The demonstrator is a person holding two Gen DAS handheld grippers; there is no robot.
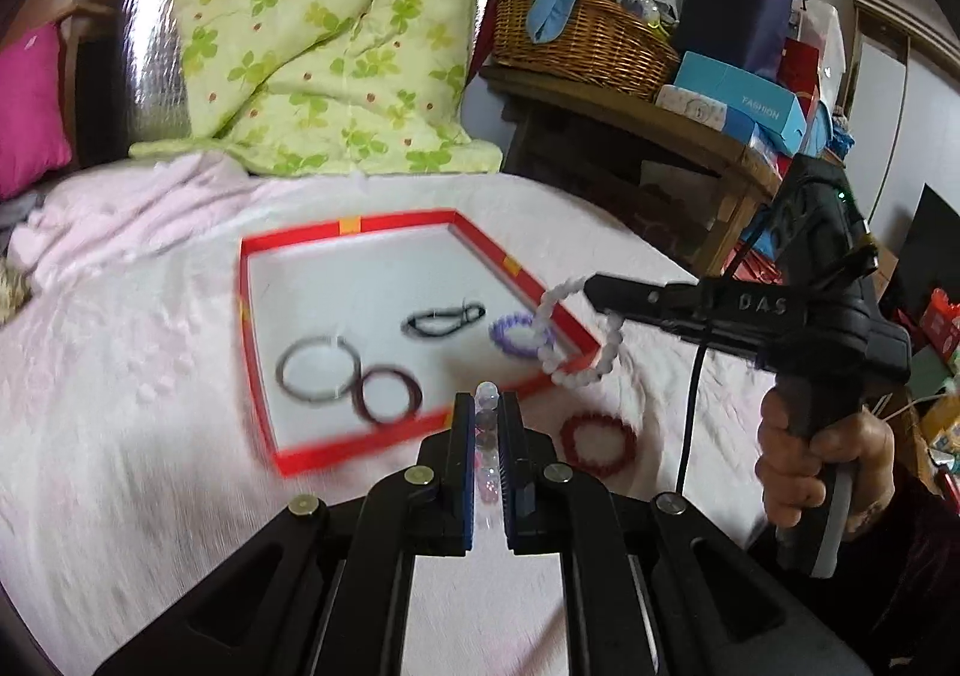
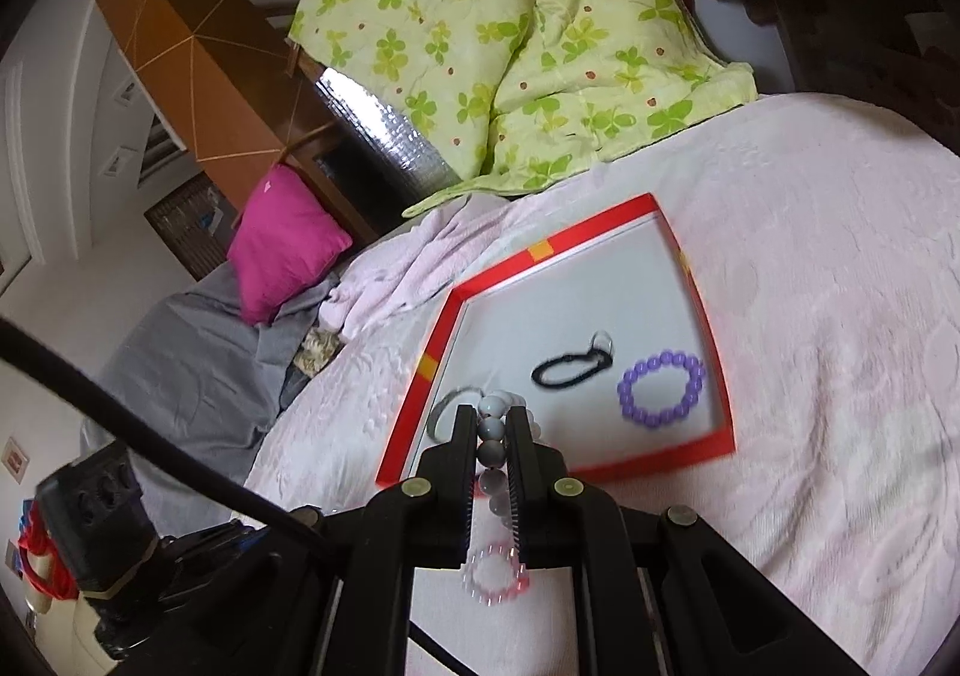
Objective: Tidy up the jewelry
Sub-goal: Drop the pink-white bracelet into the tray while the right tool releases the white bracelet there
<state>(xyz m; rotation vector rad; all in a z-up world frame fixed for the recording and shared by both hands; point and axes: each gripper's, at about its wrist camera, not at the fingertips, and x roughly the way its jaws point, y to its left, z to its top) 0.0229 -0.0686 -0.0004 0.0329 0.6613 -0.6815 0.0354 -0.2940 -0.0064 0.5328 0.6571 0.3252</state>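
Red-rimmed white tray (image 1: 264, 352); purple bracelet (image 2: 660, 391); green clover-print quilt (image 1: 324, 34).

Both wrist cameras look down along their fingers at the bed — left from the near side, right from farther right. They share the red-rimmed tray (image 1: 414, 430) (image 2: 420, 376) and green quilt (image 1: 324, 34) (image 2: 510, 46).

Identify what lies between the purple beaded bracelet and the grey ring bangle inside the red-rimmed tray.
In the left wrist view, the black cord bracelet lies between the purple beaded bracelet and the grey ring bangle.

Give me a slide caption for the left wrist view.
Left gripper clamps a clear bead bracelet while the right gripper carries a white bead bracelet over the red tray.
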